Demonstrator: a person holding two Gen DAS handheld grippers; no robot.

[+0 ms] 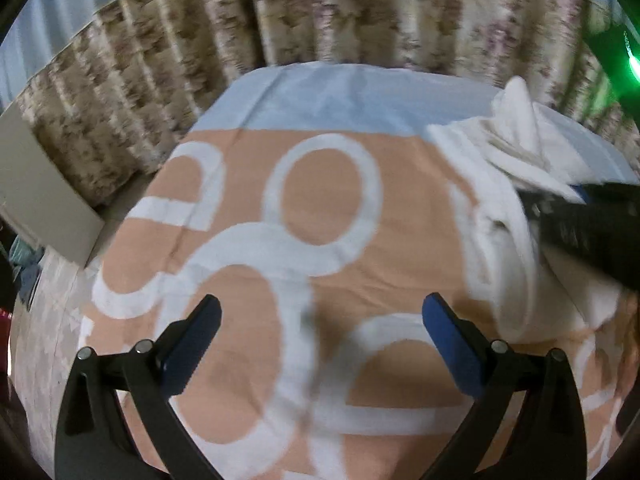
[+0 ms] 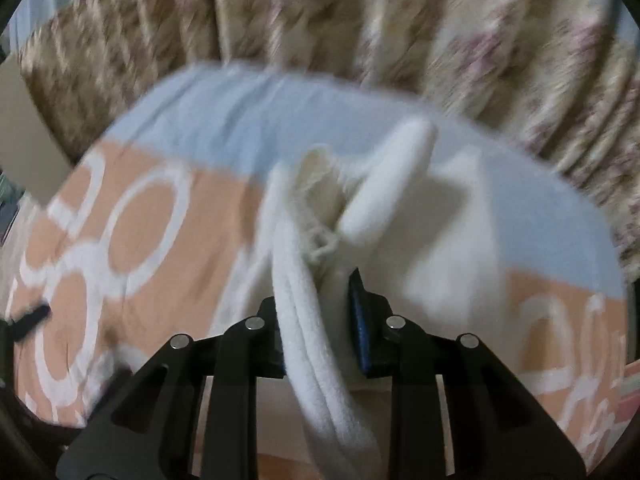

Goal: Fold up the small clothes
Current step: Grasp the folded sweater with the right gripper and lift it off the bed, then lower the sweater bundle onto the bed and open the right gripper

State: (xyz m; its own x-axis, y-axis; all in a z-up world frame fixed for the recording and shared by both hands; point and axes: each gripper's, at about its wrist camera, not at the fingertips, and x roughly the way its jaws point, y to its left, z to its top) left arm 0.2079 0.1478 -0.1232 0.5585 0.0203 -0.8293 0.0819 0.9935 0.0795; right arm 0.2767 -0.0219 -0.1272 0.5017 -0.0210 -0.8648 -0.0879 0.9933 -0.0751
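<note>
A small white fleece garment (image 2: pixel 316 320) is pinched between the jaws of my right gripper (image 2: pixel 316 304), which holds it bunched and lifted above the bed; more of it (image 2: pixel 400 184) stands up beyond the fingers. In the left wrist view the same garment (image 1: pixel 508 216) hangs at the right, with the right gripper's black body (image 1: pixel 592 224) over it. My left gripper (image 1: pixel 320 312) is open and empty, low over the orange bedsheet (image 1: pixel 320 200), to the left of the garment.
The bed has an orange sheet with white ring patterns and a pale blue band (image 1: pixel 340 96) at the far end. Floral curtains (image 1: pixel 280 12) hang behind the bed. A beige board (image 1: pixel 36 196) leans at the left. A green light (image 1: pixel 632 60) glows far right.
</note>
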